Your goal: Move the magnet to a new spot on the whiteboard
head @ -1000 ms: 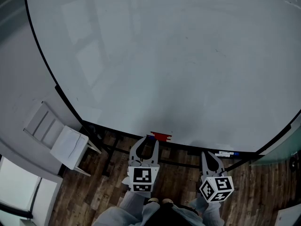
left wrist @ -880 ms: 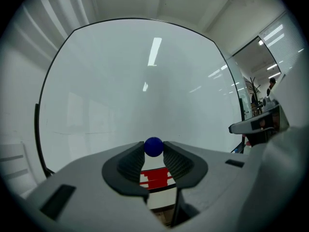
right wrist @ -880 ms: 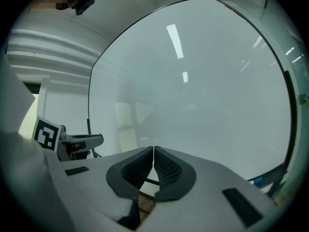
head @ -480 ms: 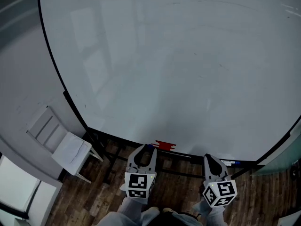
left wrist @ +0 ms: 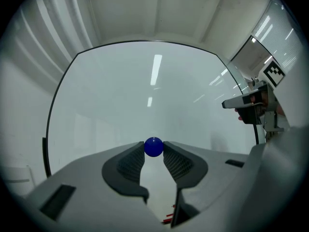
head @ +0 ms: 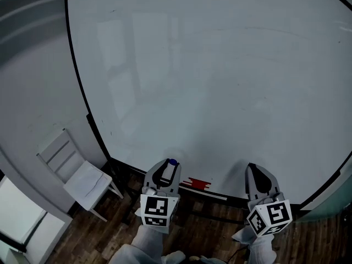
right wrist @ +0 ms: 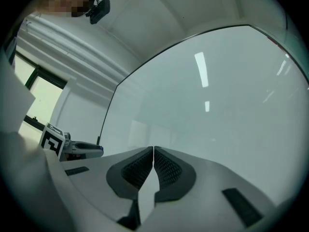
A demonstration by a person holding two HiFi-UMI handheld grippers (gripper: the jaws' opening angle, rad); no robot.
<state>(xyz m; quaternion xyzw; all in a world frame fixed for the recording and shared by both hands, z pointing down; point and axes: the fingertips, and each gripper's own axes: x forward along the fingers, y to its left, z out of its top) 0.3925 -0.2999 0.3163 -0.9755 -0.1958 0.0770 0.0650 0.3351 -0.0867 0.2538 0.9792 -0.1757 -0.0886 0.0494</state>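
One round magnet (left wrist: 154,147) pinched between left gripper (left wrist: 154,150) tips: probably light, hard, slippery. Right gripper (right wrist: 153,152) pressed together, empty.

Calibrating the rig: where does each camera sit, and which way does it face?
Head view: on the person's head, looking steeply down at the whiteboard; sleeves, left gripper and right gripper show.
Left gripper view: on the left gripper, facing the whiteboard along jaws shut on the magnet; right gripper at right.
Right gripper view: on the right gripper, facing the whiteboard along shut, empty jaws; left gripper at left.
Shared: head and left gripper views show the magnet.
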